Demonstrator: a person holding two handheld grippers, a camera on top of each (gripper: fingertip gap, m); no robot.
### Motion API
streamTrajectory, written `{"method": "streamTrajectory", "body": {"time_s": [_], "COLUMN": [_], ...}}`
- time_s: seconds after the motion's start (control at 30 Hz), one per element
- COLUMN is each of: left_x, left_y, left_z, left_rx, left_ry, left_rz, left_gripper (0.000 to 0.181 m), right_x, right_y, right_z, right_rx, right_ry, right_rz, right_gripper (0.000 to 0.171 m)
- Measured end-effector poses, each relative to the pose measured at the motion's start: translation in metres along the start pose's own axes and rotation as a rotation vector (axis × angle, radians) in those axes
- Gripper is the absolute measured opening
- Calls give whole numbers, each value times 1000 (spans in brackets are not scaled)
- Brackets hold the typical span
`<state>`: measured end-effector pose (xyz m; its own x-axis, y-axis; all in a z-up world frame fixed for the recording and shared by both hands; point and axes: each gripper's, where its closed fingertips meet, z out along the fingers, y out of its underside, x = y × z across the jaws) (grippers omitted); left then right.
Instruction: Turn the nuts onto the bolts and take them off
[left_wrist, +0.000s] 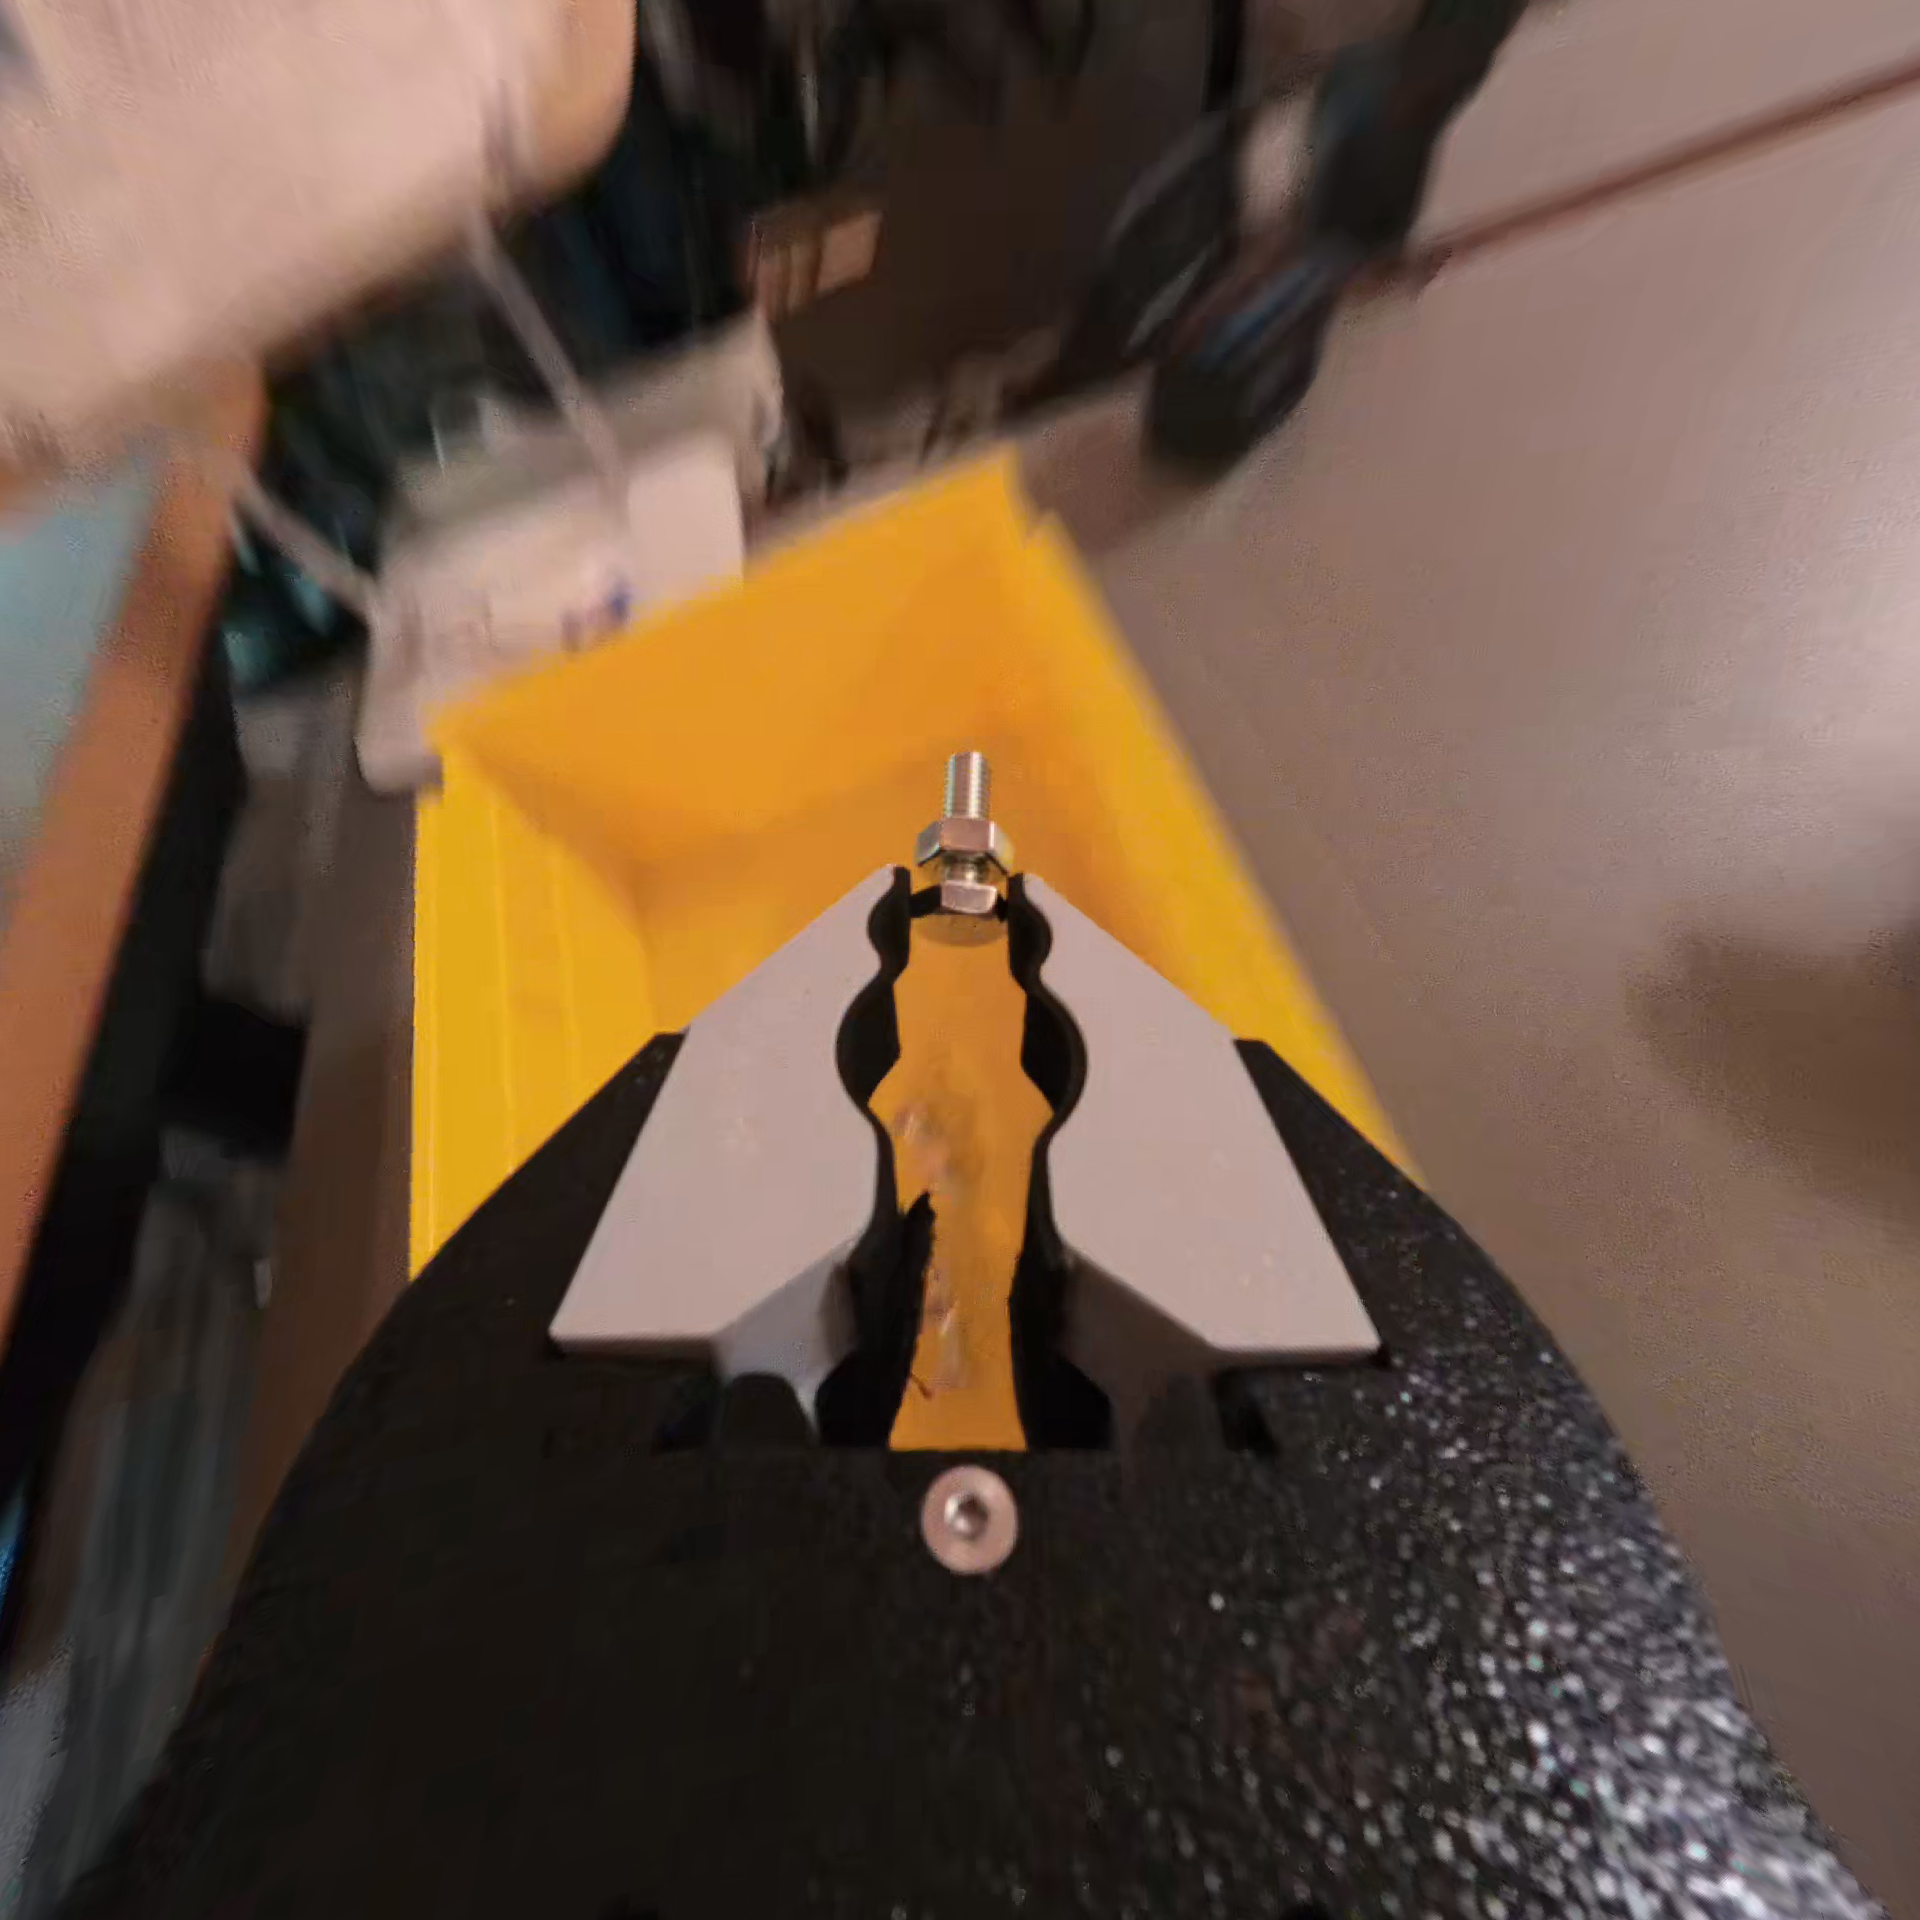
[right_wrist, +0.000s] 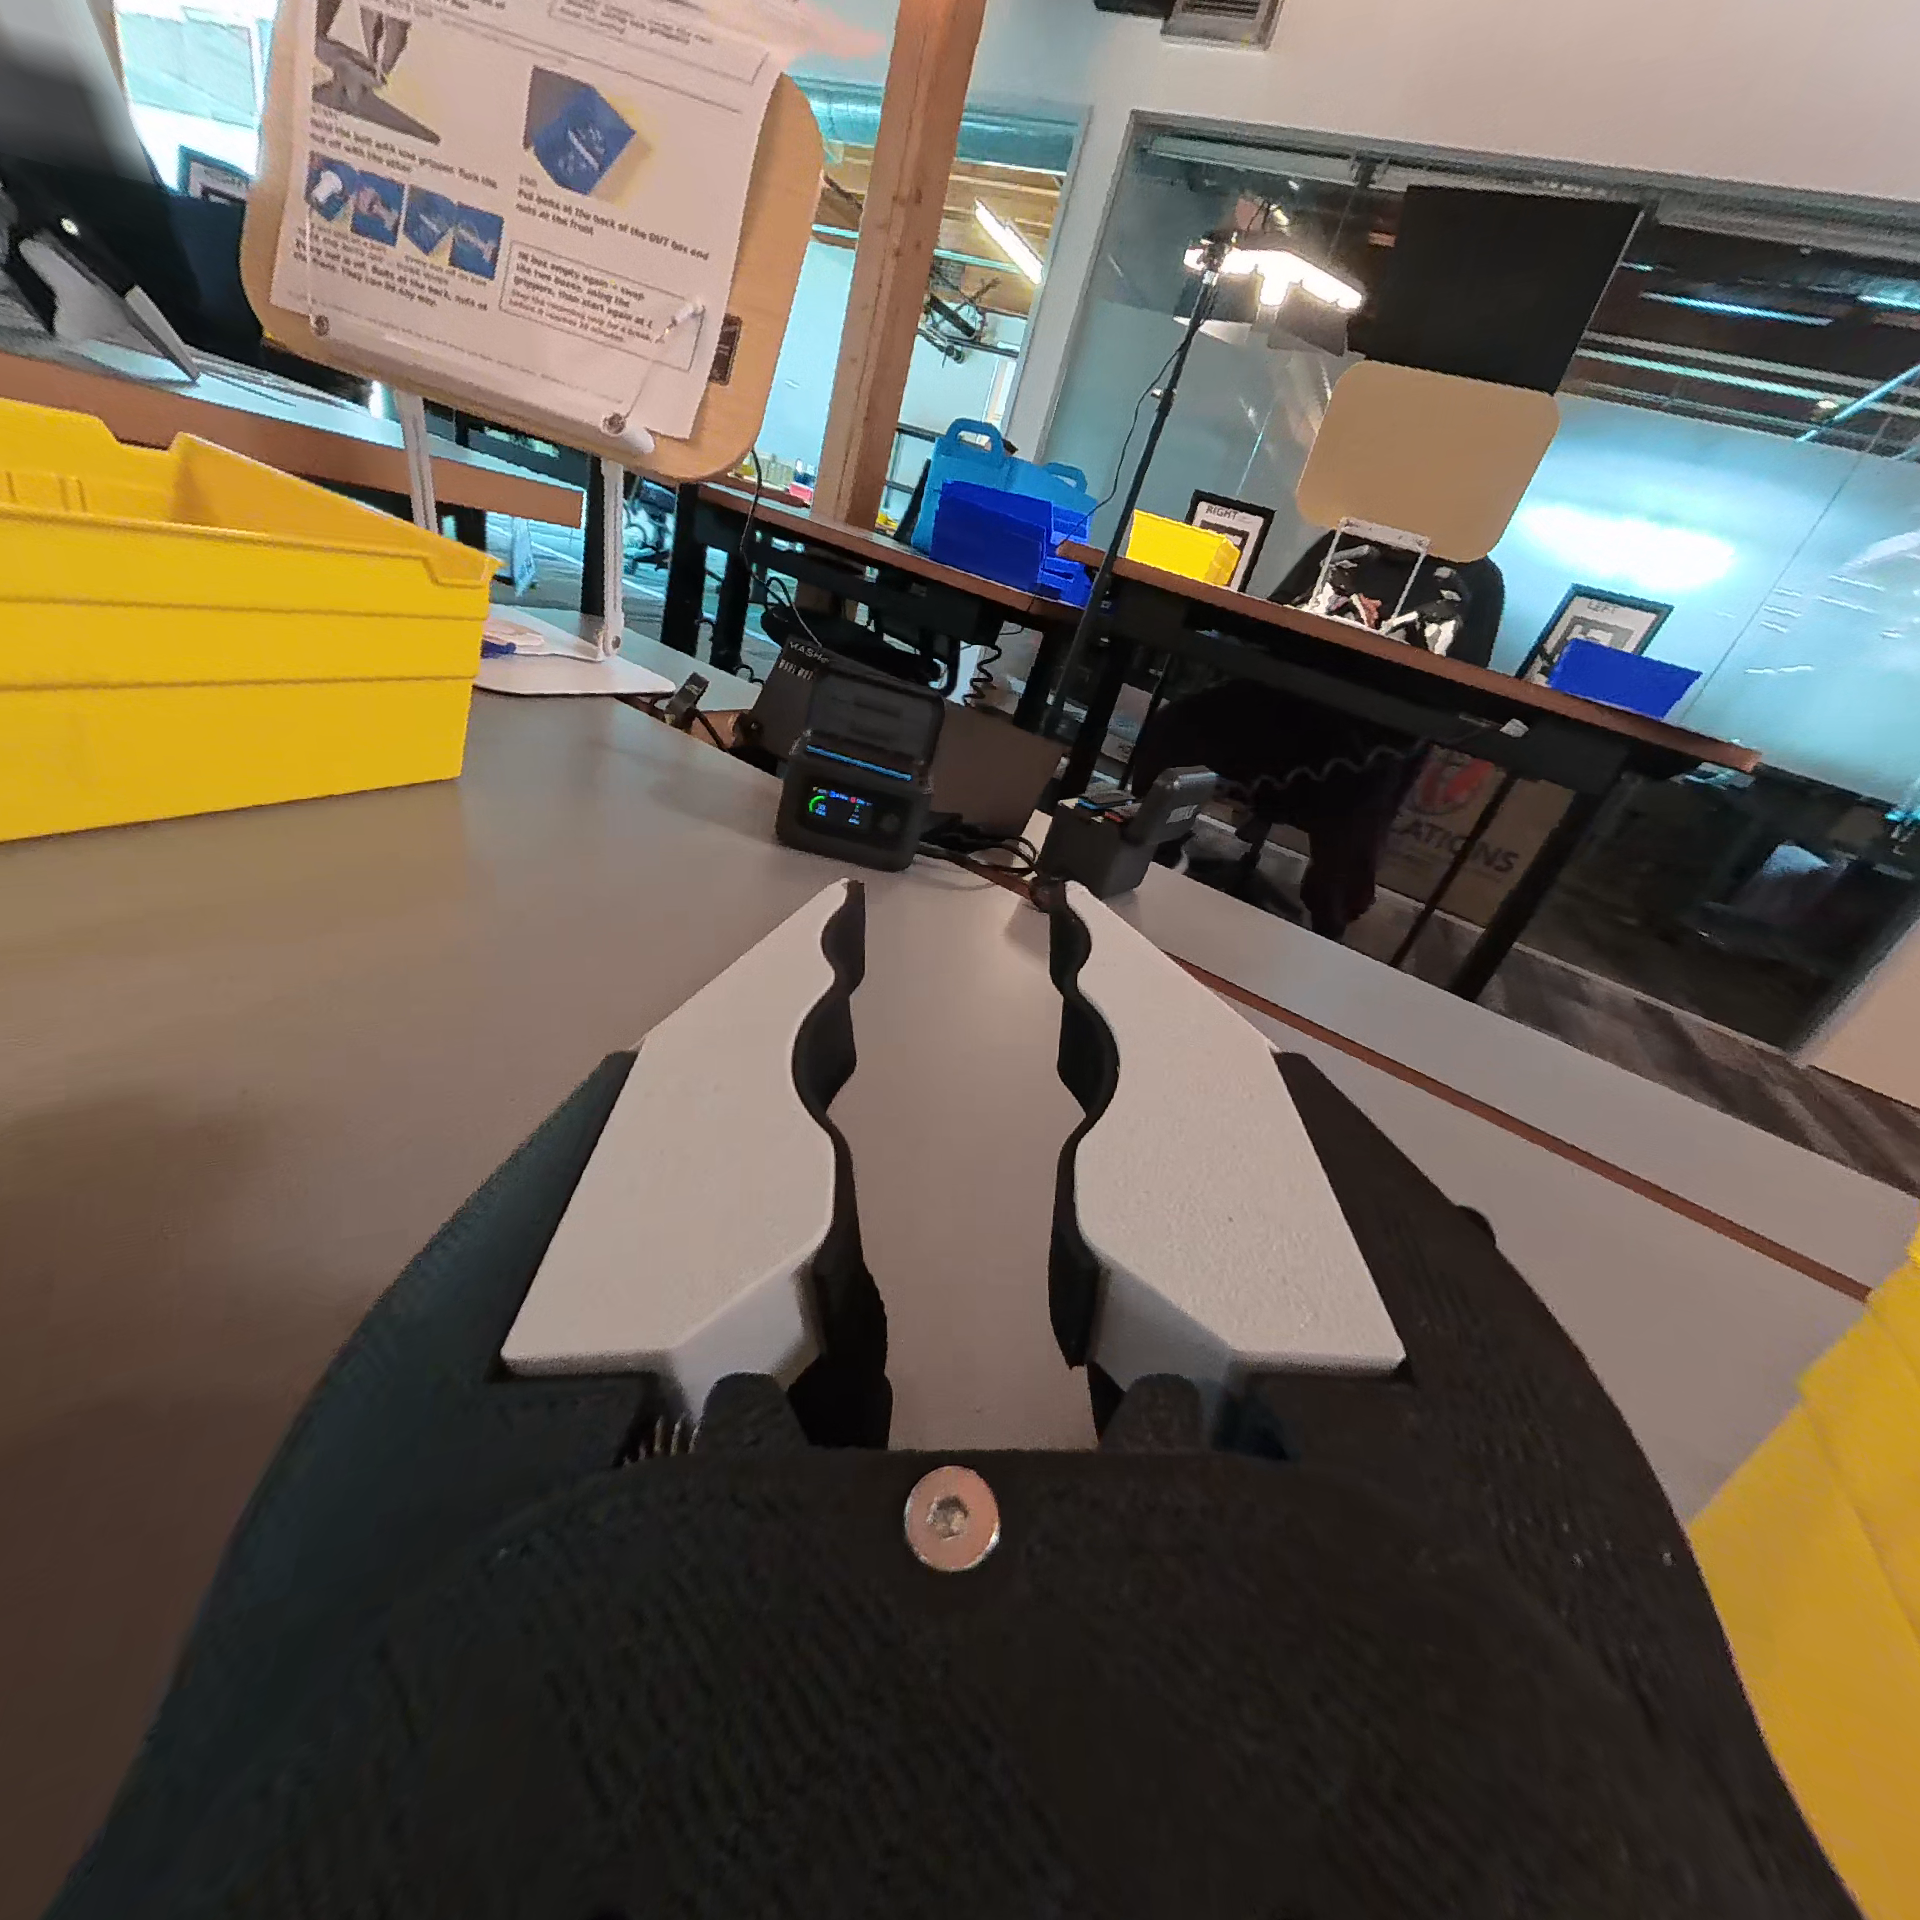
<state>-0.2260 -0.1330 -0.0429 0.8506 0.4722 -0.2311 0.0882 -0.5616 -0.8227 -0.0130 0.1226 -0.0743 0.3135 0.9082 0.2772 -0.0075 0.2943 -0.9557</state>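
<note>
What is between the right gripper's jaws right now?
Nothing: the right gripper stands open with only bare grey table showing in the gap, per the right wrist view.

Instruction board (right_wrist: 520, 208) stands behind a grey table (right_wrist: 260, 987).

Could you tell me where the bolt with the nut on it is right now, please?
In the left wrist view, the bolt is pinched by its head at the tips of the left gripper, nut threaded on, above the yellow bin.
</note>
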Motion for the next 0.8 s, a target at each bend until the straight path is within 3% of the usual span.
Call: {"method": "streamTrajectory", "body": {"time_s": [0.07, 0.13, 0.23, 0.33, 0.5, 0.67, 0.73, 0.8], "left_x": [47, 98, 173, 230, 276, 286, 288, 290], "left_y": [-45, -71, -74, -54, -23, -10, -9, -6], "left_z": [-12, -14, 0, 14, 18, 24, 25, 27], "left_rx": [205, 344, 465, 556, 634, 643, 656, 652], "left_ry": [57, 99, 181, 270, 405, 428, 441, 487], "left_rz": [133, 284, 568, 794, 902, 946, 934, 891], "left_gripper": [15, 16, 16, 16, 16, 16, 16, 16], "right_x": [-3, -21, -65, -77, -86, -96, -96, -95], "right_y": [-5, -14, -19, -19, 0, -6, -3, -2], "right_z": [-1, -5, -24, -37, -41, -50, -50, -52], "right_rx": [26, 75, 34, -64, -193, -186, -200, -204], "right_ry": [-46, -214, -662, -915, -961, -1062, -1055, -1058], "right_rz": [19, 86, 383, 670, 638, 652, 639, 609], "right_gripper": [35, 30, 31, 39, 27, 22, 10, 8]}}
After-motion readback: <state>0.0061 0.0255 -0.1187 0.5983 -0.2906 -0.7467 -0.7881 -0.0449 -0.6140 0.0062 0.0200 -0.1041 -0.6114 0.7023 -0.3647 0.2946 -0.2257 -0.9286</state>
